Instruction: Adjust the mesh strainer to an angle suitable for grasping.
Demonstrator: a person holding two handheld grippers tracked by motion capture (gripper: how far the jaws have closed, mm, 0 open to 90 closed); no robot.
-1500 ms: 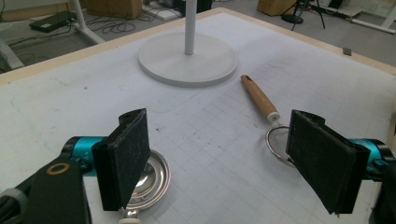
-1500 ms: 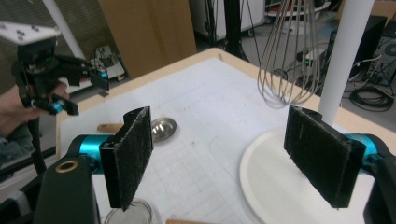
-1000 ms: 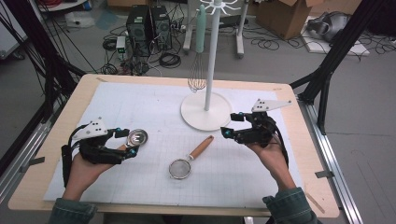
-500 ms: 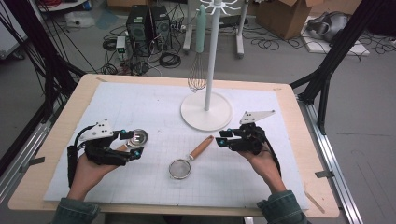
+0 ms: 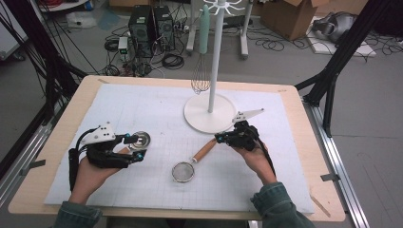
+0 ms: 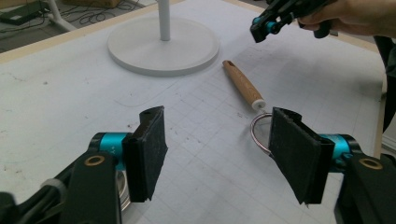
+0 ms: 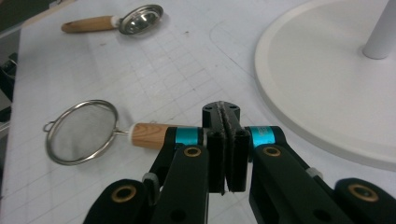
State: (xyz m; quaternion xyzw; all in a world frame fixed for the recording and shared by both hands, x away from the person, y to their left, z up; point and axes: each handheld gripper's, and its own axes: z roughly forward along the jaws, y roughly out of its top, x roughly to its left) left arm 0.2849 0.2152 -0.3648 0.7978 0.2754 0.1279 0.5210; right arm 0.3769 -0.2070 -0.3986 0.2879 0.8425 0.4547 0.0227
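Note:
A small mesh strainer with a wooden handle lies mid-table. My right gripper is low at the handle's far end, shut with its pads pressed together and nothing between them; the handle lies just beside its left jaw. My left gripper hovers at the left beside a metal ladle bowl. Its jaws stand apart with nothing between them and have just been closing. Past its pads I see the strainer rim and the handle.
A white stand with a round base rises behind the strainer, with a whisk and a teal utensil hanging from it. The ladle has a wooden handle. A white gridded mat covers the tabletop.
My right gripper has come down and leftward to the strainer handle's end, and its jaws have gone from open to shut. The left jaws have narrowed a little; that hand stayed put.

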